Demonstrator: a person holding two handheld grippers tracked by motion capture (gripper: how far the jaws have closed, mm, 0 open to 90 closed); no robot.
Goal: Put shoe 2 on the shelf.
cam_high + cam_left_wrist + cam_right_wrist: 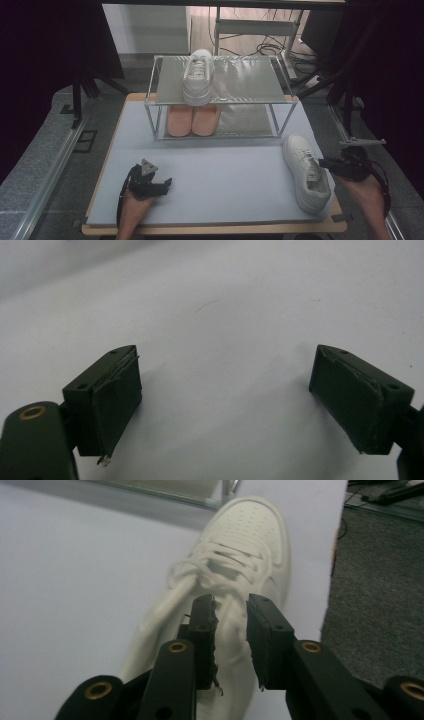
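Note:
A white sneaker lies on the pale blue mat at the right, toe pointing away from me. My right gripper comes in from the right at its collar. In the right gripper view the jaws stand a narrow gap apart over the sneaker's laces and opening; the pads do not visibly press on it, and the sneaker is blurred. My left gripper rests low on the mat at the front left, its jaws wide open with bare mat between them.
A metal two-shelf rack stands at the back of the mat. A second white sneaker sits on its top shelf, and a pair of pink shoes on the lower one. The table's right edge runs close beside the sneaker.

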